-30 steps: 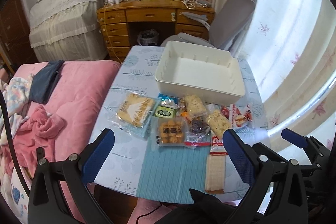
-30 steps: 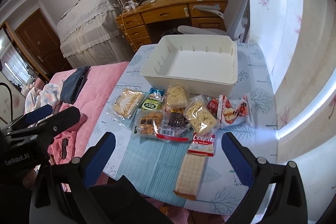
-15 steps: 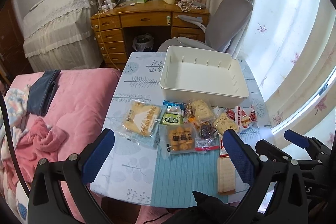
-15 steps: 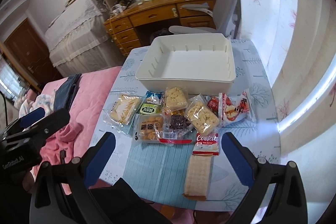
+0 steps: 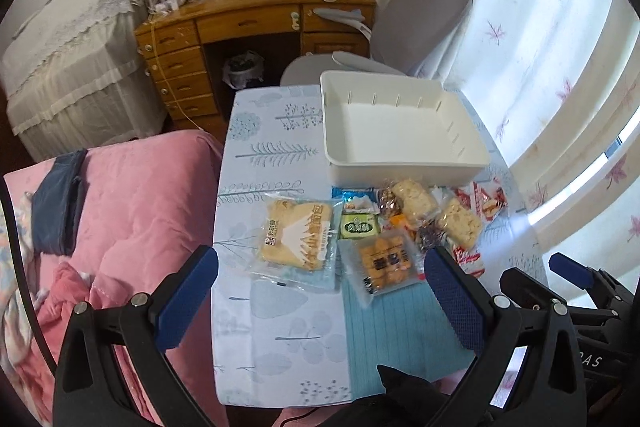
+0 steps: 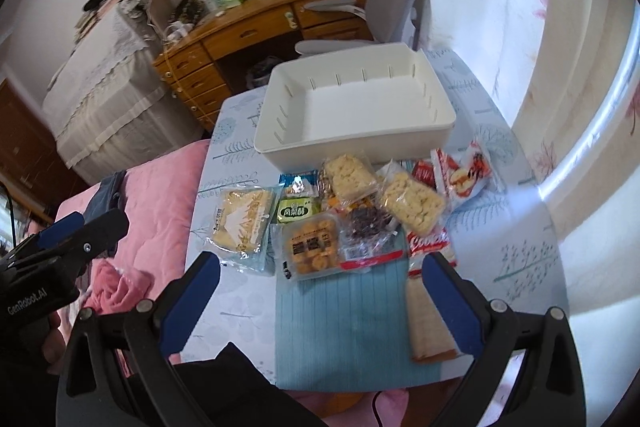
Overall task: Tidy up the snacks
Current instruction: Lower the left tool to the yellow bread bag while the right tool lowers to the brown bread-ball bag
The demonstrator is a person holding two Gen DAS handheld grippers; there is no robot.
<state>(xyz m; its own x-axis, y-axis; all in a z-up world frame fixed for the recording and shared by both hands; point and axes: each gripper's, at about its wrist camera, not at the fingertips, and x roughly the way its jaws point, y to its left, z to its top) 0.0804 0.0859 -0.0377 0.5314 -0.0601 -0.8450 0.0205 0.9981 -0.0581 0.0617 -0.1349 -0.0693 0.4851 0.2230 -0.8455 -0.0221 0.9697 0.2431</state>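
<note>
An empty white bin point(image 5: 404, 131) stands at the far side of the small table; it also shows in the right wrist view point(image 6: 356, 111). Several snack packets lie in a cluster in front of it: a big bread packet point(image 5: 296, 237) point(image 6: 242, 223), a tray of small biscuits point(image 5: 384, 261) point(image 6: 312, 251), a green packet point(image 6: 296, 211), two clear bags of puffed snacks point(image 6: 412, 207), a red-and-white packet point(image 6: 464, 175) and a long cracker sleeve point(image 6: 426, 315). My left gripper point(image 5: 320, 291) is open and empty above the table's near edge. My right gripper point(image 6: 320, 299) is open and empty too.
The table has a pale leaf-print cloth point(image 5: 272, 155) and a blue mat point(image 6: 340, 323). A pink bed point(image 5: 132, 211) lies to the left. A wooden desk point(image 5: 248, 23) and grey chair point(image 5: 416, 23) stand behind. A curtain point(image 5: 540, 47) hangs on the right.
Both grippers have shifted and tilted, so the table and snacks sit more to the right in the left wrist view. Both stay open and empty. Nothing on the table has moved.
</note>
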